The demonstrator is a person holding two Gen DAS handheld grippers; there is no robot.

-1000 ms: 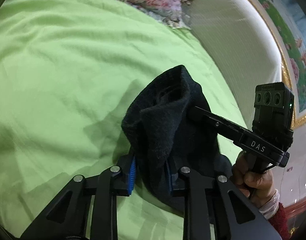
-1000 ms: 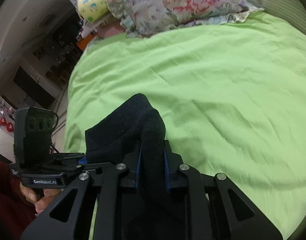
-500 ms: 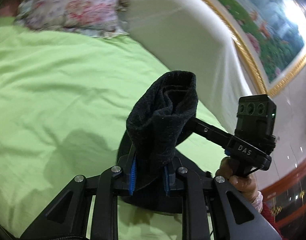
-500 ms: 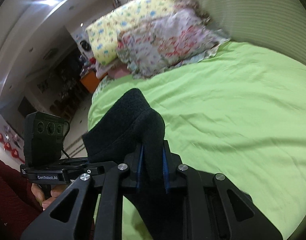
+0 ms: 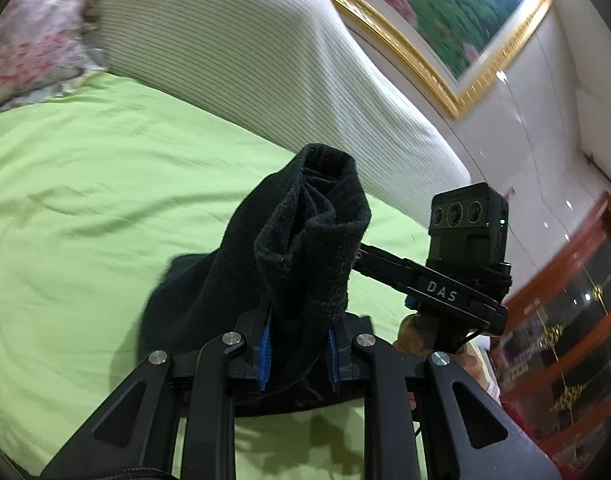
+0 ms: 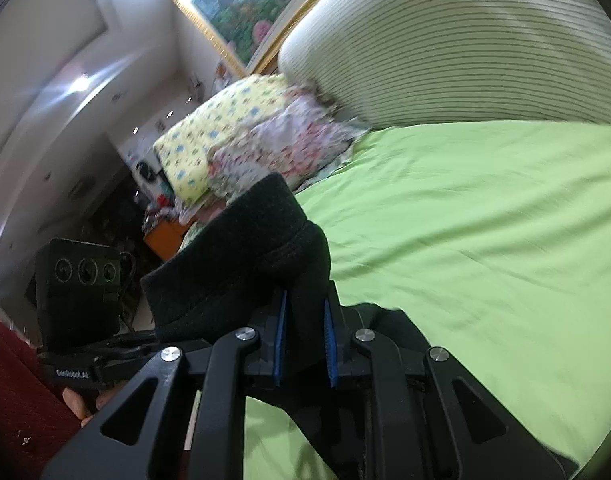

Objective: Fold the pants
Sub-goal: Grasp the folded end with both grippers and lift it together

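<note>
The black fleece pants (image 5: 305,240) are held up over the green bed sheet (image 5: 85,200) by both grippers. My left gripper (image 5: 299,354) is shut on a bunched black edge that stands up between its blue pads. My right gripper (image 6: 304,340) is shut on another edge of the pants (image 6: 241,264), with the waistband folded over to its left. The right gripper also shows in the left wrist view (image 5: 389,268), its fingers buried in the cloth. The rest of the pants hangs below, partly hidden by the gripper frames.
A white ribbed headboard cushion (image 5: 265,60) borders the far side of the bed. Floral and yellow pillows (image 6: 241,140) lie at one end. A gold-framed painting (image 5: 445,12) hangs on the wall. A wooden cabinet (image 5: 565,320) stands at the right.
Both grippers have risen and tilted upward with the pants still clamped. The views now show the headboard, painting and room instead of mostly the sheet.
</note>
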